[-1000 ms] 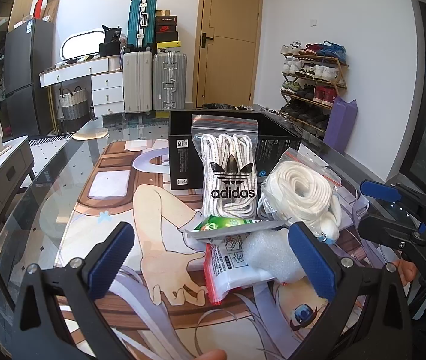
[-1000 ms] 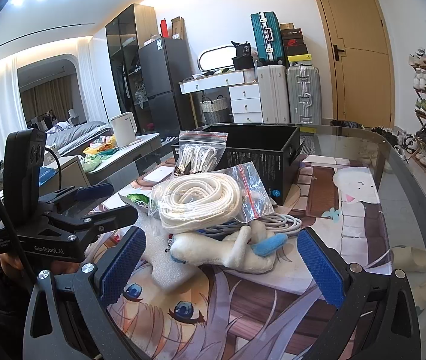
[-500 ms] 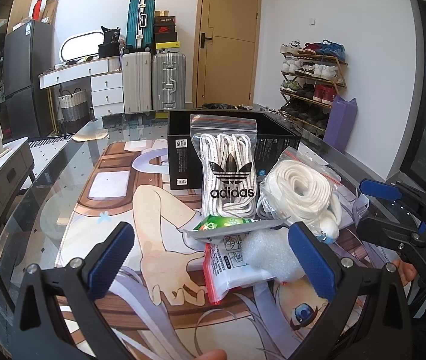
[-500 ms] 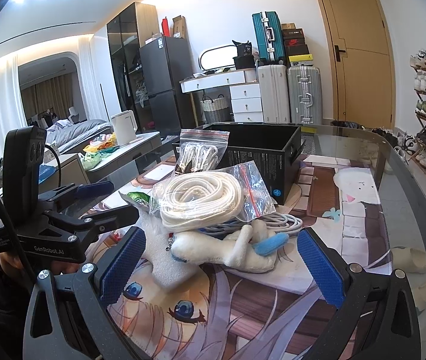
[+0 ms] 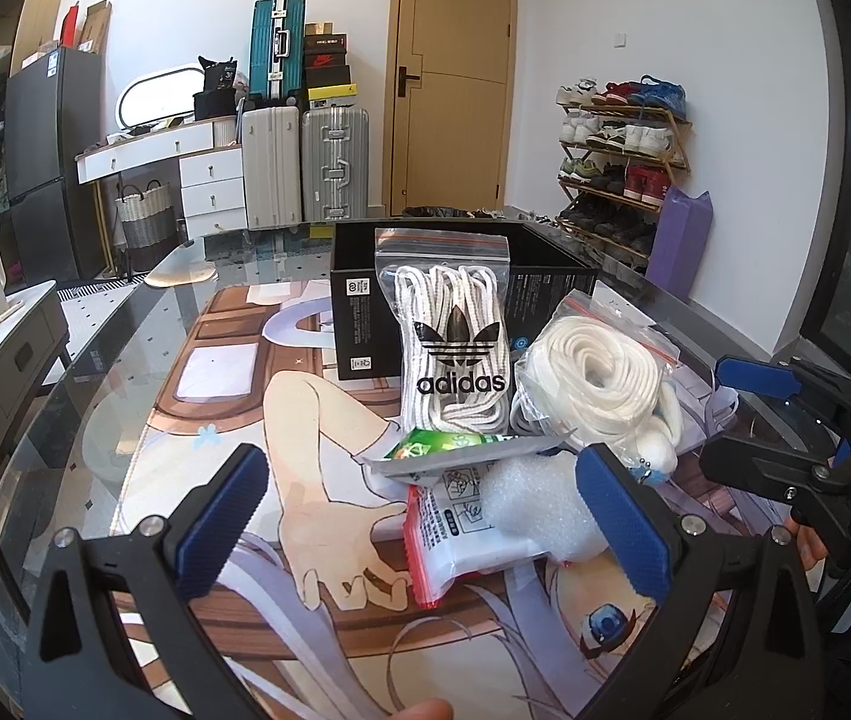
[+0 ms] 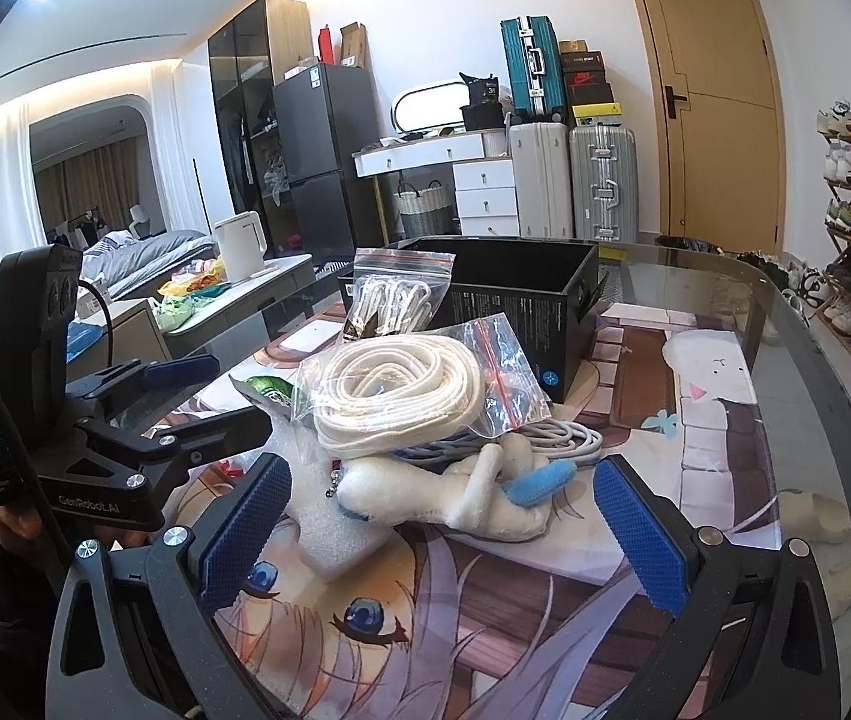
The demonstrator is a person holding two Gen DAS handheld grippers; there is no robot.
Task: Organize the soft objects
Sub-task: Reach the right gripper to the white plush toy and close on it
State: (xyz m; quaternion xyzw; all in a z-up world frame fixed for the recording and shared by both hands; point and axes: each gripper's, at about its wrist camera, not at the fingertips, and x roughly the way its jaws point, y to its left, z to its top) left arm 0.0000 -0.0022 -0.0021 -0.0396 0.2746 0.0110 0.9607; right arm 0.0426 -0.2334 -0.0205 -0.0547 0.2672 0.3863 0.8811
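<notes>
While both grippers hover over the near part of the glass tabletop, neither holds anything. Left gripper: jaws spread wide, blue pads apart, nothing between them; it points at the pile of soft items lying on the printed mat that covers the tabletop. Right gripper: jaws likewise spread, empty, aimed at the same pile from the right side.

Pile, as seen in the left wrist view: a zip bag of adidas shoelaces stands upright, leaning against the front wall of an open black box that sits toward the far edge of the tabletop. Just right of it, a zip bag of coiled white strap rests on top of other items. In front of the laces lies a green sachet, and nearer still a red-edged white pouch with a piece of white foam on it, close to the left gripper's right pad.

Right wrist view: white plush toy with a blue part lies directly between the right gripper's pads but untouched, nearest of the pile. Behind it, a coil of grey cable lies partly under the strap bag. Foam piece touches the plush's left end.
</notes>
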